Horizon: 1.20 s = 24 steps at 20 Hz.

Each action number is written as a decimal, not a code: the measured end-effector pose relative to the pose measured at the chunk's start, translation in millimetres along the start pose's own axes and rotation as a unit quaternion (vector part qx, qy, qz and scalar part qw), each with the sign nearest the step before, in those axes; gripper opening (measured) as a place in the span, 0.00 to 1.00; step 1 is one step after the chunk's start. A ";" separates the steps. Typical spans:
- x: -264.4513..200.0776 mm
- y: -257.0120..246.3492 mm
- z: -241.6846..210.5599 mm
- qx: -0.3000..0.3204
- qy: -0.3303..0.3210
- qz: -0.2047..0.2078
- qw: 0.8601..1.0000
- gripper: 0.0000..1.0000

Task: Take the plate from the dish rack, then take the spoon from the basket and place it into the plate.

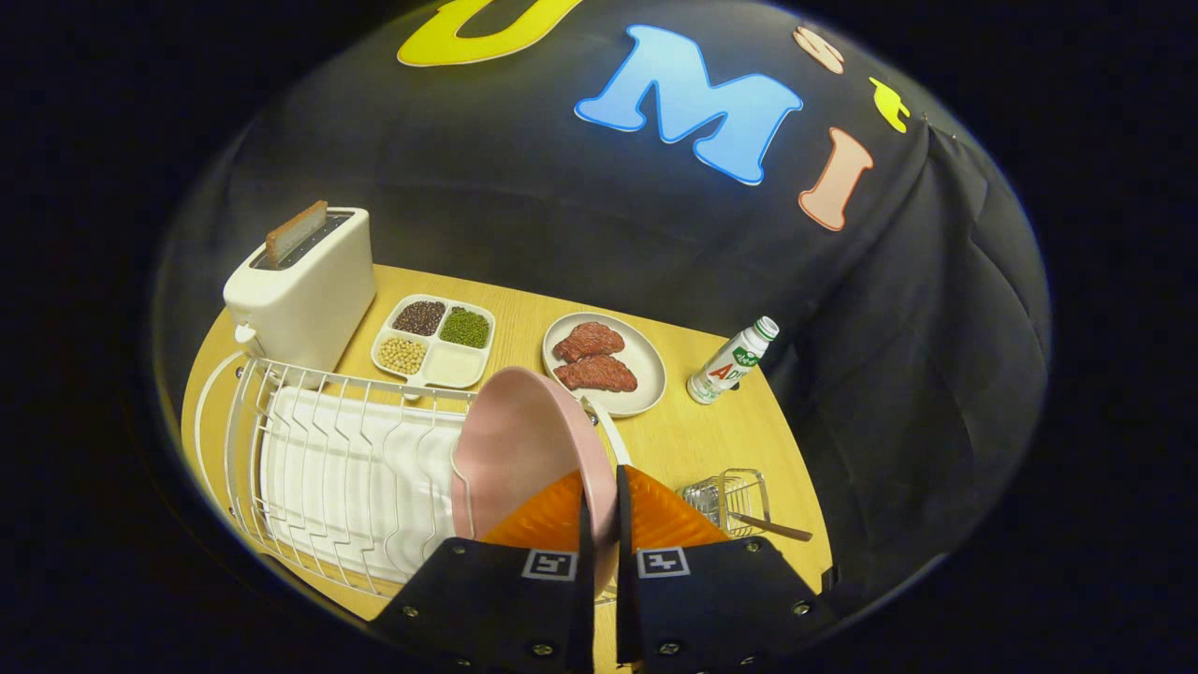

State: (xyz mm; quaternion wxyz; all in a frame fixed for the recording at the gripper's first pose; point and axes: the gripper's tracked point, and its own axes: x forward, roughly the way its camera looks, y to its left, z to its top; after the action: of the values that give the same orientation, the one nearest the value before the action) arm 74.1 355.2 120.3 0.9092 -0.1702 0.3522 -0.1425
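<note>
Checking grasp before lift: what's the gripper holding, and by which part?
The gripper is shut on the pink plate, pinching its rim edge-on, above the dish rack.

From where I'm driving, the gripper (pixel 600 496) has its fingers clamped on the rim of the pink plate (pixel 519 449), which stands on edge and blocks everything straight ahead over the dish rack (pixel 328 459). Open tabletop (pixel 693 431) runs to the right between the plate of meat (pixel 604 363), the bottle (pixel 733 360) and the small wire basket (pixel 730 496) (spoon (pixel 769 527) handle pokes out sideways). Toaster (pixel 304 285) and divided bean tray (pixel 433 340) crowd the far left, so it's tight there.
</note>
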 end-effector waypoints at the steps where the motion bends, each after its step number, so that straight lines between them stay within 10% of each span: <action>1: -1.9 -2.6 4.7 0.000 -0.006 -0.005 1.000 0.09; 10: -20.2 -41.7 31.2 0.024 -0.036 0.001 0.999 0.09; 24: -76.0 -141.7 -19.6 0.130 -0.033 0.130 0.982 0.09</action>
State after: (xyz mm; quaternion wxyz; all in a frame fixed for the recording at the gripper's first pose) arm -13.2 252.2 209.8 0.9456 -0.0082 0.3194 -0.0622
